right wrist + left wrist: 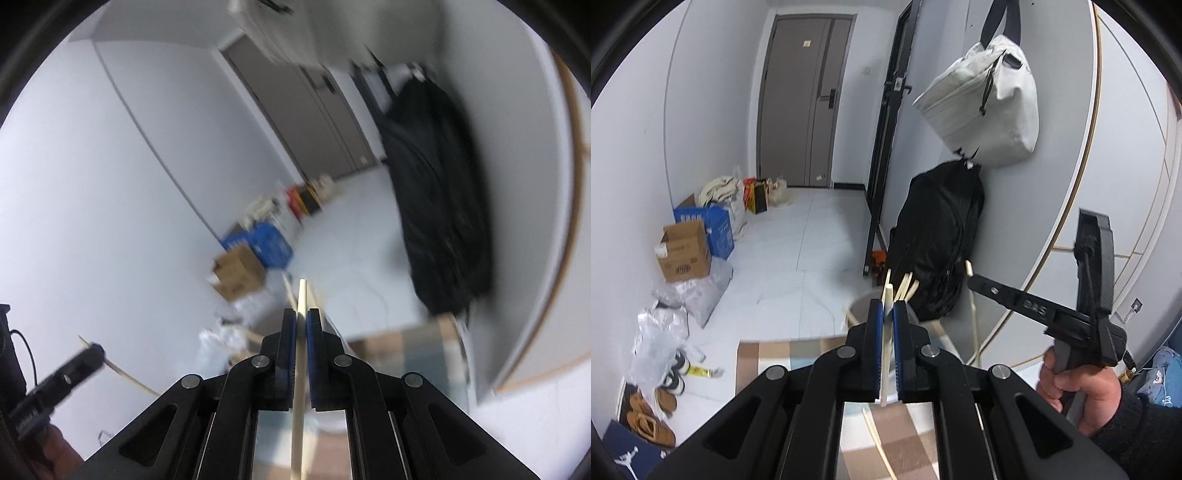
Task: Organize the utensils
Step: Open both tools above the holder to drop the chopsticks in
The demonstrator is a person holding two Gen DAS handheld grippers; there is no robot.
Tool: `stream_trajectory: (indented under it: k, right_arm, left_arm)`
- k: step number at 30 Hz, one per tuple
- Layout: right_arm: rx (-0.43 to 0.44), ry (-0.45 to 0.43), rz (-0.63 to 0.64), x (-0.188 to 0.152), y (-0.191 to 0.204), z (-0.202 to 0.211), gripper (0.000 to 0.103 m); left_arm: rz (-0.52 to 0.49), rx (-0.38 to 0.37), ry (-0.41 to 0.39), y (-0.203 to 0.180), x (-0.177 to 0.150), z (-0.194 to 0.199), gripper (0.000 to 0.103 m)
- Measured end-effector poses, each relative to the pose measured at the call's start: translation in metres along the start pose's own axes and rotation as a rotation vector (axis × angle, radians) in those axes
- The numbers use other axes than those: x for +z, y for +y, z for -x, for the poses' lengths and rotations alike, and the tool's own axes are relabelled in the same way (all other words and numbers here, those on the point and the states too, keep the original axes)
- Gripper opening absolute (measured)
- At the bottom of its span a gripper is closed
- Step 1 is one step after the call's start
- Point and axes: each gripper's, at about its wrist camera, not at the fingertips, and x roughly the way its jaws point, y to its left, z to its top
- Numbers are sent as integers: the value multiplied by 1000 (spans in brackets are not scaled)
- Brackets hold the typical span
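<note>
Midway through sorting the utensils, the person holds one pale chopstick in each gripper, both lifted above a checked cloth [798, 354]. The left gripper [888, 314] is closed on a chopstick [885, 354] that runs lengthwise between its blue pads, its tip poking out just past the fingertips. Directly beyond those fingertips stands a pale holder cup [860, 306] with several more chopsticks [907, 286] fanning out of its mouth. To the right of the fingers, the right gripper [971, 280], held in a bare hand [1078, 387] with a dark sleeve, points across toward the cup and pinches a second chopstick [975, 321] near its upper end, so that the stick hangs down below the tips. The right wrist view confirms that grip: the blue pads are shut on the second chopstick, which lies along the gap and juts forward of the tips. That view is blurred, so how near the cup is cannot be told from it.

The step in hand appears to be carrying both sticks to the holder. The next move likely calls for tilting each stick upright over the cup's mouth, clear of the ones already standing there, then easing the pads apart.

Both grippers point forward and somewhat downward, the left squarely at the cup.
</note>
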Motion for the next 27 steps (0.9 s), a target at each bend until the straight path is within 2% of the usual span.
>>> stream_trajectory:
  k: [5, 10, 16, 27]
  right_arm:
    - [26, -85, 36, 41, 19, -19, 5]
    - [21, -147, 77, 67, 31, -41, 5]
    - [23, -182, 73, 77, 25, -79, 5]
    - [-24, -280, 98, 69, 23, -115, 5]
  left_arm:
    - [-21, 7, -27, -3, 26, -8, 2]
    - [-20, 15, -45, 2, 42, -22, 2]
    - [-27, 19, -47, 7, 54, -44, 2]
    - [-16, 26, 4, 26, 45, -79, 2]
